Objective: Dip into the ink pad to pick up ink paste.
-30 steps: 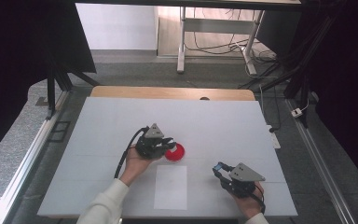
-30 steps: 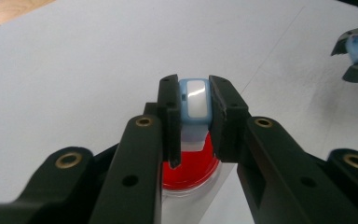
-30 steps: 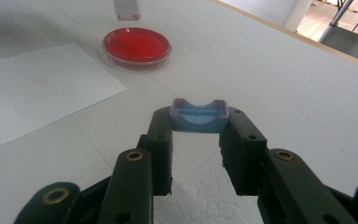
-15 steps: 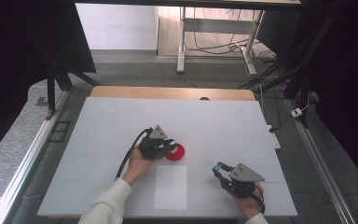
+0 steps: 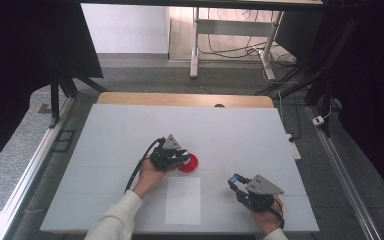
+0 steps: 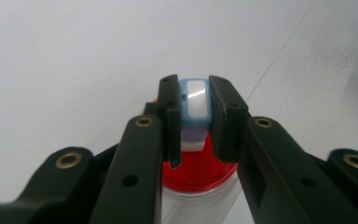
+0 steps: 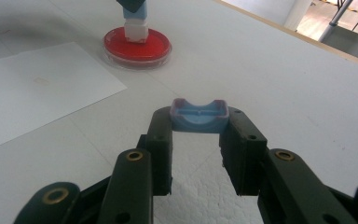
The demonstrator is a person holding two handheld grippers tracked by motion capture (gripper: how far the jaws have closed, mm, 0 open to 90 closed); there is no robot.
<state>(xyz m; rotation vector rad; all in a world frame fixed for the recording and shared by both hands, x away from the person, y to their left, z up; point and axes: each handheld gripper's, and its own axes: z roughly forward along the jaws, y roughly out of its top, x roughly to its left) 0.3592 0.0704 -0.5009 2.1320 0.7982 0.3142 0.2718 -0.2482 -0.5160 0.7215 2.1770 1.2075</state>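
Here the left hand-held gripper is clamped on a blue-and-white stamp whose white base stands in the red dish near the middle of the table. The right hand-held gripper, well apart near the front edge, grips a blue cap. Bare table lies wide all round; a white sheet sits just in front of the dish. The right gripper view shows the stamp's base on the red pad.
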